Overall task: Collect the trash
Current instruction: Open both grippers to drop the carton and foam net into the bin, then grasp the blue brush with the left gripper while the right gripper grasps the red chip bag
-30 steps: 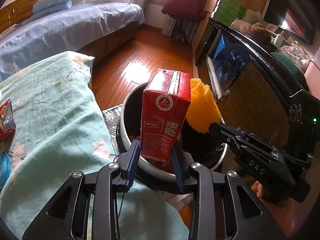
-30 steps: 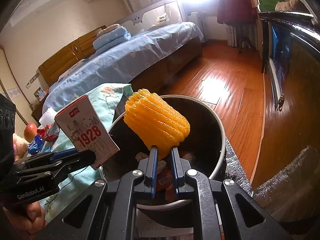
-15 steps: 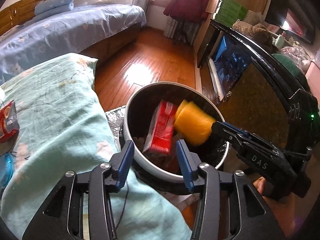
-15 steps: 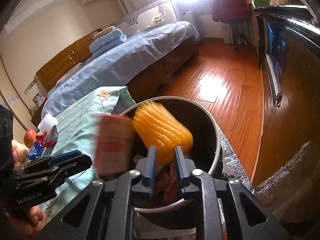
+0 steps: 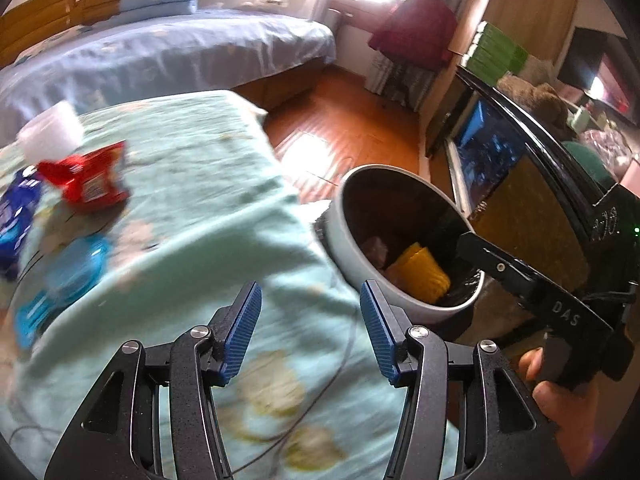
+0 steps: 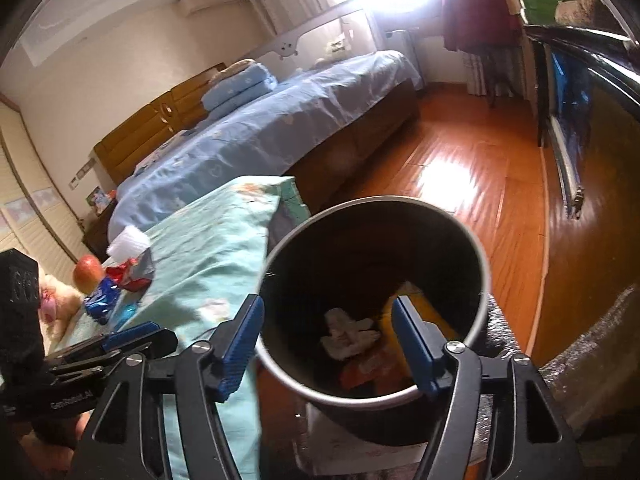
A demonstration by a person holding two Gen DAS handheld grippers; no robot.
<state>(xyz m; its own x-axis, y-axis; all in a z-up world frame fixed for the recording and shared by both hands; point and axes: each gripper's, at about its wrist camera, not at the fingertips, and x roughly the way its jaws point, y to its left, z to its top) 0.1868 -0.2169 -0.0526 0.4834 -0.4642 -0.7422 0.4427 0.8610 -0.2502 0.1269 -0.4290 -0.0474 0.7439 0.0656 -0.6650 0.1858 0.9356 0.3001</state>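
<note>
On the left, a red snack wrapper [image 5: 86, 180] and a blue wrapper [image 5: 14, 216] lie on the green blanket [image 5: 208, 184], and the left gripper [image 5: 310, 328] hangs over that blanket with its jaws opening and nothing between them. To the right stands the round trash bin [image 6: 482, 276], with the yellow ridged thing [image 5: 418, 272] and white crumpled paper [image 6: 348, 332] inside. The right gripper [image 6: 326, 340] is above the bin, jaws opening and empty.

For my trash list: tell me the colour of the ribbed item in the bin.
Yellow-orange ribbed item; clearest in the left wrist view.
</note>
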